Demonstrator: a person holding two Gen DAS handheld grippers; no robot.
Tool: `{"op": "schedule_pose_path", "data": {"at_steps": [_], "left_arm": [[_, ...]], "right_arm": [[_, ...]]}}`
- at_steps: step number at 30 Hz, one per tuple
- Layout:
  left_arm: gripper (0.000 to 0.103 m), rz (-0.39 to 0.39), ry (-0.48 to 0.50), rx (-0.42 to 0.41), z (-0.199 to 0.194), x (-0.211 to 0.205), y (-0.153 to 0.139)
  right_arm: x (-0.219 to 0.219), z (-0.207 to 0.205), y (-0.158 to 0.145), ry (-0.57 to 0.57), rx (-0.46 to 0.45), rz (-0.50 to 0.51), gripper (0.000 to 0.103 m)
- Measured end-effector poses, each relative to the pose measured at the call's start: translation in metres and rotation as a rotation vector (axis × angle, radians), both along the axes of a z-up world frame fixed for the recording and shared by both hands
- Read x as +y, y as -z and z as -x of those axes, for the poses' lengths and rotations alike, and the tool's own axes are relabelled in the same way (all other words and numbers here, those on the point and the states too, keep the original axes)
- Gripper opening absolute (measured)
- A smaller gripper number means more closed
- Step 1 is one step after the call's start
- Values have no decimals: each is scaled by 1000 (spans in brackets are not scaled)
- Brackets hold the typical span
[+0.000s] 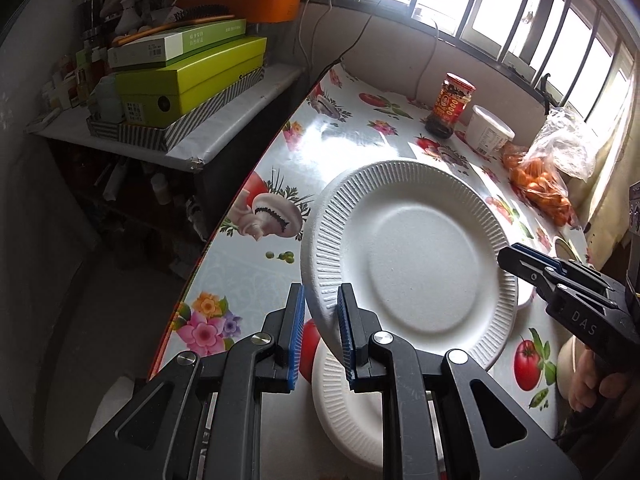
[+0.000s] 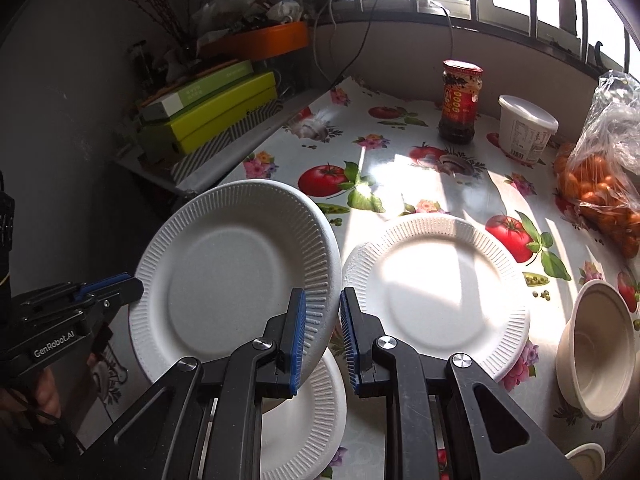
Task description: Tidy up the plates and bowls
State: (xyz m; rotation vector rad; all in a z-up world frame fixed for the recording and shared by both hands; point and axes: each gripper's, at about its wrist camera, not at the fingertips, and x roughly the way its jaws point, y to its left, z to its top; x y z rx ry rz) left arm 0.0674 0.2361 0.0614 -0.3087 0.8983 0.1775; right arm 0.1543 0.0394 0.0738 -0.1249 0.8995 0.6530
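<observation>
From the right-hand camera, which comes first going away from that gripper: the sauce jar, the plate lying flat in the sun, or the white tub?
1. Flat plate, lying just beyond the right gripper, slightly to the right.
2. Sauce jar and white tub, both at the table's far edge under the window; too close to rank.

You have three paper plates: one raised (image 2: 236, 276), two flat (image 2: 436, 292) (image 2: 304, 420). Two bowls (image 2: 600, 344) (image 2: 588, 460) (one partly cut off), one sauce jar (image 2: 460, 100), one tub (image 2: 526, 128).
</observation>
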Motion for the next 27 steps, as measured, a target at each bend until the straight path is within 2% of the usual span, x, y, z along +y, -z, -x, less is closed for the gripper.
{"op": "schedule_pose_path", "data": {"at_steps": [11,27], "left_arm": [[18,14,14,37,27,-19,18],[18,21,20,78,40,-28,36]], "right_arm": [[-23,34,18,21,34,-9,18],[-33,53,41,46,85,-5,18]]}}
